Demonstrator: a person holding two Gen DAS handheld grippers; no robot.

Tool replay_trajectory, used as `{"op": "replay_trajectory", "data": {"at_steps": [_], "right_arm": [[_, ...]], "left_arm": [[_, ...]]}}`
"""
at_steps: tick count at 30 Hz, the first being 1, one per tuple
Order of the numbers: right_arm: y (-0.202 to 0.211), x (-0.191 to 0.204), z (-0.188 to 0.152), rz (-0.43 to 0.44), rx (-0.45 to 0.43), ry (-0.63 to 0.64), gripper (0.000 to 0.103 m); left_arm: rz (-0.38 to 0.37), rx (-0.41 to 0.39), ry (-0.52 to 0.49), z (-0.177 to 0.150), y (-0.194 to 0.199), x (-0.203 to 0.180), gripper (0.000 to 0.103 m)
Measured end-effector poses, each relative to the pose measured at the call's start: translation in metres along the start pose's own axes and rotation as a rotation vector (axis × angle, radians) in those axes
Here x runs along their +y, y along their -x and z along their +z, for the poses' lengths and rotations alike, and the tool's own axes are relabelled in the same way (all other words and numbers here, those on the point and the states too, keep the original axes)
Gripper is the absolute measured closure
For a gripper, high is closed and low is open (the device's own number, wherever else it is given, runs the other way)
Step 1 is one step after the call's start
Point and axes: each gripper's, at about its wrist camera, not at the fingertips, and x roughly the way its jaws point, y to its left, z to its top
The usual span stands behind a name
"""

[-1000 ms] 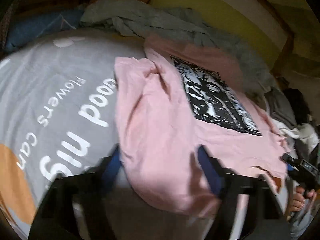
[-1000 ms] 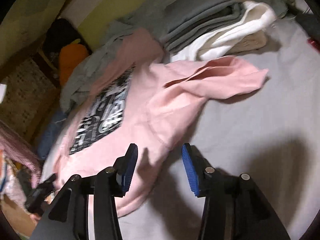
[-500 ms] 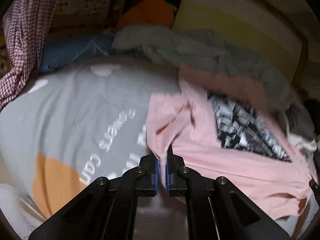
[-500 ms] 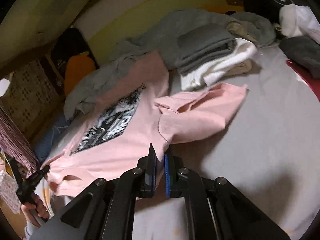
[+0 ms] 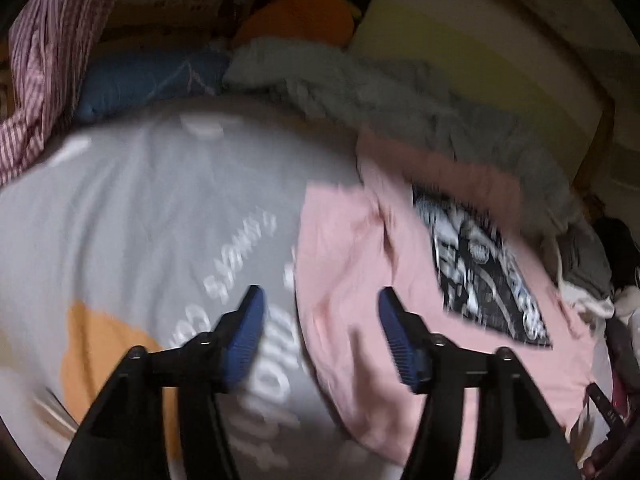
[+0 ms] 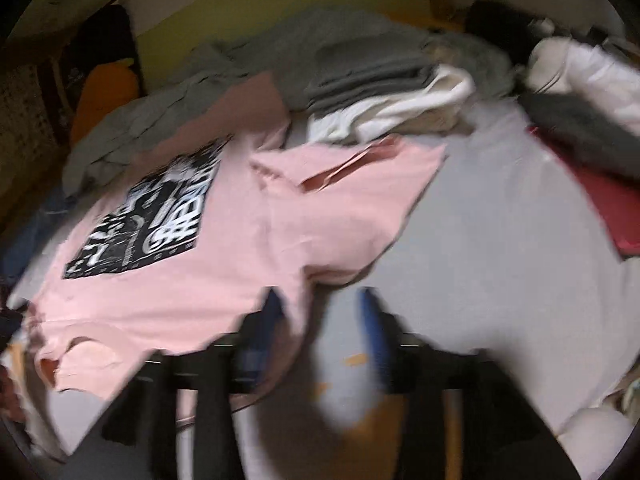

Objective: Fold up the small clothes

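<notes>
In the left wrist view, the left gripper is standing with its blue-padded jaws apart, having just been opening, and nothing is being pinched between them; the edge of the pink t-shirt is lying on the bed behind the gap, slightly toward the right jaw. The shirt is spreading across the centre right of the frame, its black-and-white print blurring so that no lettering can be read. To the left, the grey bedsheet is showing white writing, upside down and smeared, and an orange patch at the lower left. A grey garment is bunching along the top, with a blue pillow and checked fabric in the upper left. In the right wrist view, the right gripper is also standing with its jaws apart, having just been opening; the whole view is smearing, but the shirt's hem is appearing just behind the left jaw, with bare sheet showing in the gap. One sleeve is folding across toward the centre right. A stack of folded grey and white clothes is sitting in the upper centre, and a red item is being cut off at the right edge. The shirt's lower left corner is running out of clear sight in shadow.
</notes>
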Motion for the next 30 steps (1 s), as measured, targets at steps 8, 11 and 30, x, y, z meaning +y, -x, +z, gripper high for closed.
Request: {"op": "replay_trajectory", "data": {"at_steps": [8,11,30], "right_arm": [[0.031,0.032,0.014,0.006,-0.174,0.159,0.046],[0.043,0.074,0.014,0.041,-0.211,0.302,0.046],[-0.018,0.274,-0.047,0.443,0.078,0.413,0.046]], "left_arm": [[-0.003,0.179,-0.088,0.072,-0.069,-0.006,0.038],[-0.028,0.296,-0.108,0.079,-0.112,-0.003,0.038],[0.169,0.148,-0.178,0.096,-0.090,0.043,0.101]]}}
